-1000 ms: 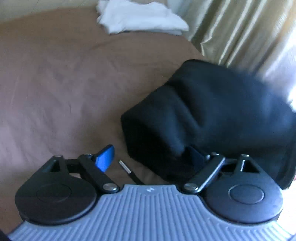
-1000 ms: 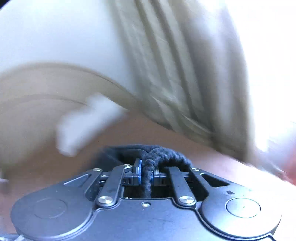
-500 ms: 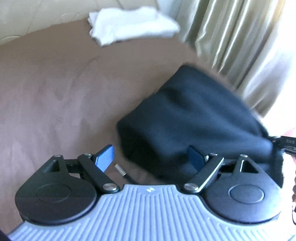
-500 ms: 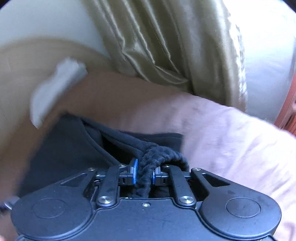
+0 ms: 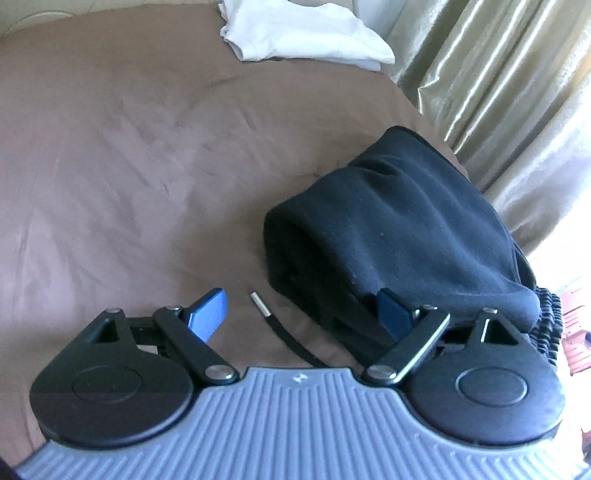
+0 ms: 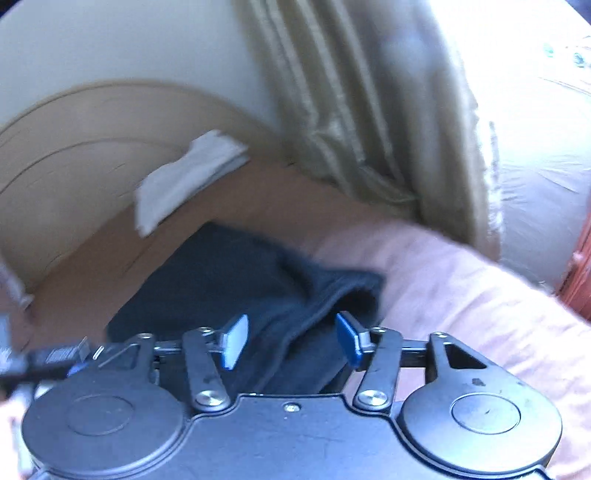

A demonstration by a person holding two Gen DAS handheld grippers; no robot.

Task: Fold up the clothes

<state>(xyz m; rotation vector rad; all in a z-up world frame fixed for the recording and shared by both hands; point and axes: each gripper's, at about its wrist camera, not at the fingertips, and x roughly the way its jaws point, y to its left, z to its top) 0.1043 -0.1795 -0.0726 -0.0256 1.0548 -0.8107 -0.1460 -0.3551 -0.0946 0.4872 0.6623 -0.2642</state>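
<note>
Right hand-held gripper [image 6: 291, 341] opening off the black garment [image 5: 399, 229], left hand-held gripper [image 5: 301, 314] spread wide, brown bedspread [image 5: 129, 147], olive curtain [image 5: 498, 74]

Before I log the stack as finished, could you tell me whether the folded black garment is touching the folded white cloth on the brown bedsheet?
Apart. The left wrist view shows bare brown bedsheet between the folded black garment and the folded white cloth.

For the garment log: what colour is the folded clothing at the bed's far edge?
White; the folded white garment shows best in the left wrist view.
</note>
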